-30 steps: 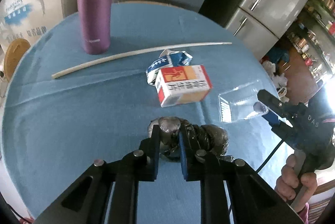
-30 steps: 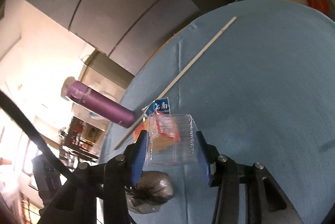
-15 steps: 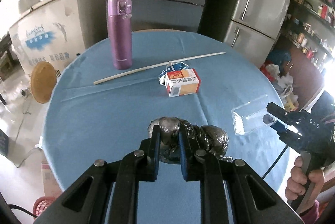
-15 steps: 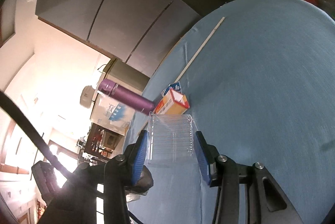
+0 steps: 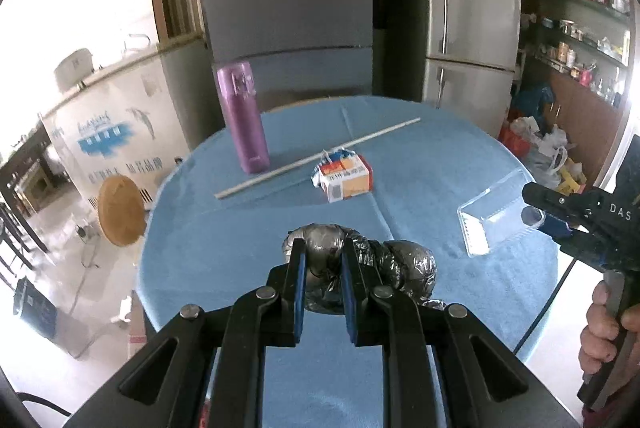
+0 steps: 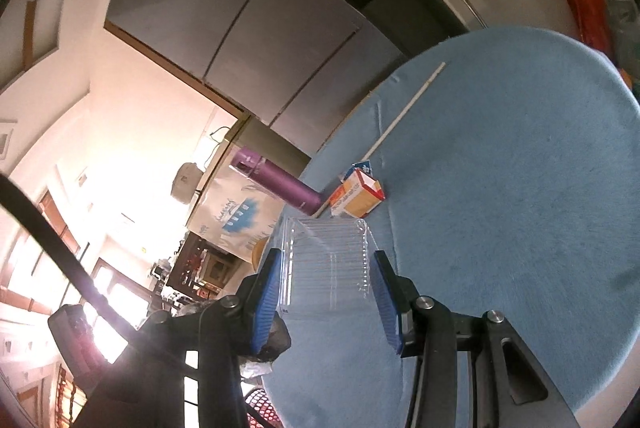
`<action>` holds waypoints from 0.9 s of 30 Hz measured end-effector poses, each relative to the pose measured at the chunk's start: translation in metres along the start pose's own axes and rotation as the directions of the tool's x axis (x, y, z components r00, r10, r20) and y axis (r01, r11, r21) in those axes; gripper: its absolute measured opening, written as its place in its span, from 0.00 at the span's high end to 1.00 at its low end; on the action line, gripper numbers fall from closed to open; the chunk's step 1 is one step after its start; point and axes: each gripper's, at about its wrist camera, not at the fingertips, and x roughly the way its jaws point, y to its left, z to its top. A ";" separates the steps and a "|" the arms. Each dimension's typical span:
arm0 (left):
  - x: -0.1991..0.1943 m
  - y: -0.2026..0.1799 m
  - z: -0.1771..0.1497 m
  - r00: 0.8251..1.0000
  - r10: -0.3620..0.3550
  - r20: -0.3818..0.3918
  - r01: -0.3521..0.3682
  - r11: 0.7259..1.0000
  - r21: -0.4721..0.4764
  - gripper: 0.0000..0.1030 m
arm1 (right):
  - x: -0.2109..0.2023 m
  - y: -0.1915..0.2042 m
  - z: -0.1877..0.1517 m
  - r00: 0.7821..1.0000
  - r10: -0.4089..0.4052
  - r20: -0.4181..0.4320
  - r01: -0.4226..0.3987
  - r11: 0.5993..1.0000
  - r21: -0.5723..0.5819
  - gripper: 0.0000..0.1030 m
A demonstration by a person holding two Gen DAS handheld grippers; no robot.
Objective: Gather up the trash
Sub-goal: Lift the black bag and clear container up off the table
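My left gripper (image 5: pixel 323 260) is shut on a crumpled black plastic bag (image 5: pixel 400 264), which hangs above the near part of the round blue table (image 5: pixel 224 252). My right gripper (image 6: pixel 326 270) is shut on a clear plastic tray (image 6: pixel 326 260), held above the table's edge; the tray (image 5: pixel 496 218) also shows at the right in the left wrist view. A red, orange and white carton (image 5: pixel 347 179) lies mid-table on a crushed blue and white packet (image 5: pixel 334 155). In the right wrist view the carton (image 6: pixel 357 199) lies beyond the tray.
A purple flask (image 5: pixel 241 117) stands at the table's far left beside a long pale stick (image 5: pixel 316 157). Refrigerators (image 5: pixel 468 7) stand behind the table. Bags lie on the floor at the right (image 5: pixel 536 143), a round wooden stool (image 5: pixel 120 211) at the left. A hand (image 5: pixel 608 328) grips the right handle.
Both grippers have pulled back and risen from the table with the bag and the tray still held. The carton, flask and stick now look smaller and farther away.
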 end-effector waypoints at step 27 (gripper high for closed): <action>-0.064 0.001 -0.008 0.988 0.083 0.129 -0.087 0.996 0.027 0.84 | -0.043 0.048 -0.021 0.999 0.039 0.037 -0.036 0.996 -0.085 0.54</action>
